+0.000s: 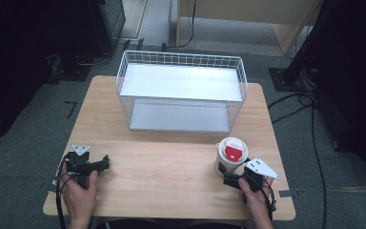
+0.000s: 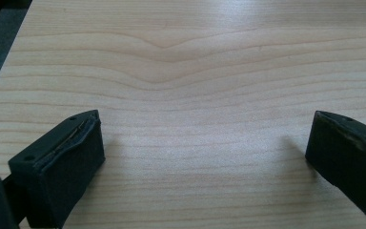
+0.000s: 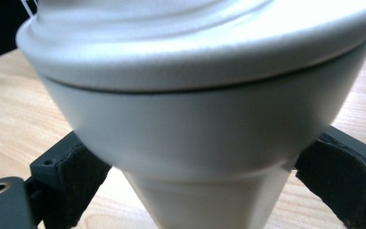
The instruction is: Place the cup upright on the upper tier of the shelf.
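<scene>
Two tongs sit low on the wooden surface, one in each hand. The right tongs are at about 5 o'clock on the surface, and the white cup with the red patch on its lid stands right in front of them, touching or almost touching. From these tongs the cup lies toward 11 o'clock. In the right gripper view the cup stands between the two black jaws, one on each side of its thin lower part. The jaws are spread around it, and it is hard to tell if they press it yet. The cup stands straight up, so its long side runs up and down, and the jaws come at it from the sides.

The left tongs are at about 7 o'clock, well apart from the cup. Their jaws are spread wide and hold nothing, with bare wood between them.

The right hand is much nearer the cup, so the squeeze is its job. A white wire basket waits at 12 o'clock, well apart from the cup.
</scene>
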Demonstrator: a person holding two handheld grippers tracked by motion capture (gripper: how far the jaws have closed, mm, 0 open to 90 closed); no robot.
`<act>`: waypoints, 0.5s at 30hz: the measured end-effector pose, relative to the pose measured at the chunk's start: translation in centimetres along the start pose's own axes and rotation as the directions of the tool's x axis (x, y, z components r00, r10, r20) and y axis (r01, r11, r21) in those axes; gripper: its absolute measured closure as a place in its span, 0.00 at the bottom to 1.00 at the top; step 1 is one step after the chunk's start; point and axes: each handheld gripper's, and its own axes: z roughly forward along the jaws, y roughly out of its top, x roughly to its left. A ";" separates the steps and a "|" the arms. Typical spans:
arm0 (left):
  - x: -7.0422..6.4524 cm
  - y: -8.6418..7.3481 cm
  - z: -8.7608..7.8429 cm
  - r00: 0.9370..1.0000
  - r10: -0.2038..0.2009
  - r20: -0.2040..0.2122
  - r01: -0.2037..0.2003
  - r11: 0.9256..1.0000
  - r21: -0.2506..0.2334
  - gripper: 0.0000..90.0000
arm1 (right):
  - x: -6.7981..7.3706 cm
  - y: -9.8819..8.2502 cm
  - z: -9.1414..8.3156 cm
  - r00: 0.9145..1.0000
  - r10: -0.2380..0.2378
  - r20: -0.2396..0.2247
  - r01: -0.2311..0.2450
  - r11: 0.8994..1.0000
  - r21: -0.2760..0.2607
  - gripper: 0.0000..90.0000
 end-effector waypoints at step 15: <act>0.0 0.0 0.0 1.000 0.000 0.000 0.000 1.000 0.000 0.00 | 0.9 -0.4 1.2 0.998 0.042 0.048 -0.037 0.993 -0.111 0.08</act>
